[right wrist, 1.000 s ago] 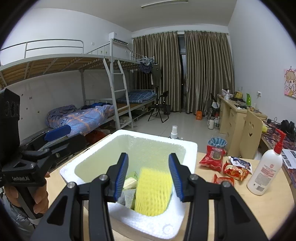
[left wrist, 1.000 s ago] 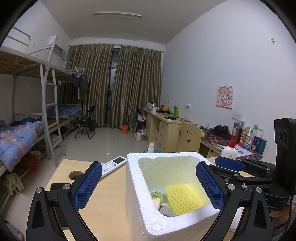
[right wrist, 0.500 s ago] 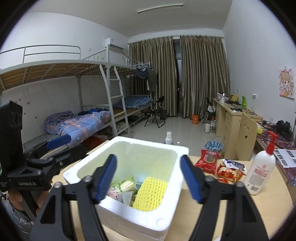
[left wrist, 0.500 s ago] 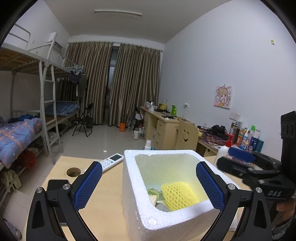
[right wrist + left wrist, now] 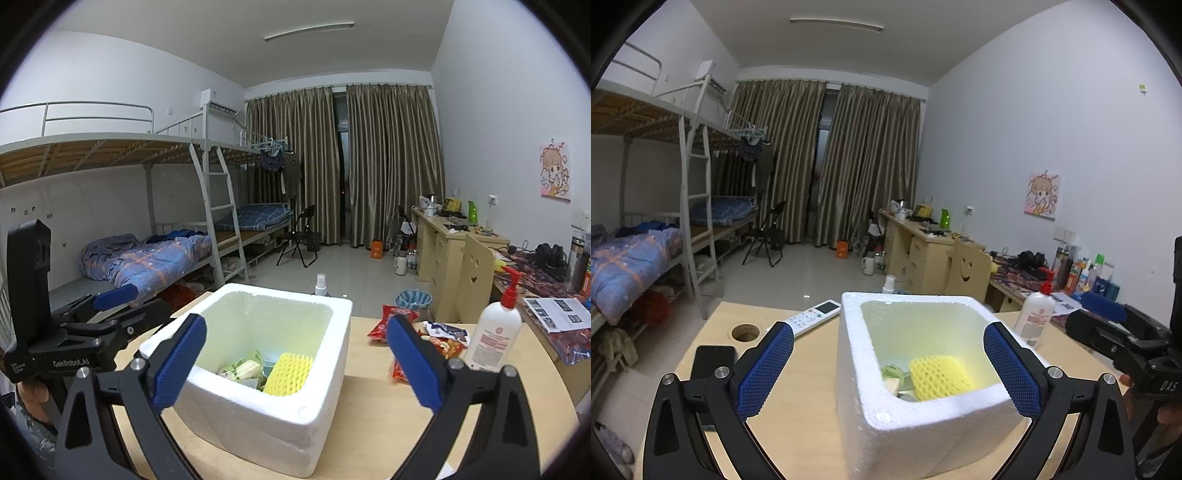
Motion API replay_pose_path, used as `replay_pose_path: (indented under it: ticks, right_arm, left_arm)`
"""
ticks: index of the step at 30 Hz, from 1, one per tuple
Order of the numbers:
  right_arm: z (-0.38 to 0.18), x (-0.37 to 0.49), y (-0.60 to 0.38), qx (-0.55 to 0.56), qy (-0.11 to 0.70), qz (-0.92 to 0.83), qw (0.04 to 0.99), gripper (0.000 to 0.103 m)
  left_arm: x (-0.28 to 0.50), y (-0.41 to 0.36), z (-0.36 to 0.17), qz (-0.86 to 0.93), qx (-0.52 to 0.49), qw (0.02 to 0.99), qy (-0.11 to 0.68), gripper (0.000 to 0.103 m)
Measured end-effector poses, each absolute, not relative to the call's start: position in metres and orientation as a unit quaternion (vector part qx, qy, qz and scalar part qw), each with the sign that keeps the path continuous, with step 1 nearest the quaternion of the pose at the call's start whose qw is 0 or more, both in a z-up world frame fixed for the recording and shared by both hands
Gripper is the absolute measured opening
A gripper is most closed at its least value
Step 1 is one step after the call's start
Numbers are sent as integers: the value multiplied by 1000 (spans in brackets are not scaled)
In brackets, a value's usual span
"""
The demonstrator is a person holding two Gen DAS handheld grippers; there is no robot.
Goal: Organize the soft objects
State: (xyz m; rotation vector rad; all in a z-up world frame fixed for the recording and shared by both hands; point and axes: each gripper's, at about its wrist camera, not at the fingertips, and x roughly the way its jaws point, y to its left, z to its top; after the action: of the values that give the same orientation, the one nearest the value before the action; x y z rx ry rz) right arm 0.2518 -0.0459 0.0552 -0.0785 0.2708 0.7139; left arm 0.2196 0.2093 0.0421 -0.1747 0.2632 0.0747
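Remote (image 5: 816, 318) near phone (image 5: 713, 360); pump bottle (image 5: 493, 332) by snack packets (image 5: 393, 320) (red).

One white foam box (image 5: 280, 402) stands on the one wooden table (image 5: 373, 413). Inside it lie one yellow foam net sleeve (image 5: 289, 373) and at least two pale green packets (image 5: 242, 367), partly hidden. Beside the box are three snack bags (image 5: 417, 332), one pump bottle (image 5: 493, 332) and one small spray bottle (image 5: 320, 284). On the table's other side lie one remote control (image 5: 814, 317) and one black phone (image 5: 711, 363). Two grippers show, the left gripper (image 5: 888, 367) and the right gripper (image 5: 297, 363), both spread wide with nothing between their fingers.
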Motion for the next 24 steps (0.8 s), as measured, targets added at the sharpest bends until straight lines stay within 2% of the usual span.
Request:
replay_pose_path:
  ticks: [24]
  right_arm:
    - [74,195,-85,-35,83,339,936,101]
  left_arm:
    - [139,151,69,4,-69,991,118,103]
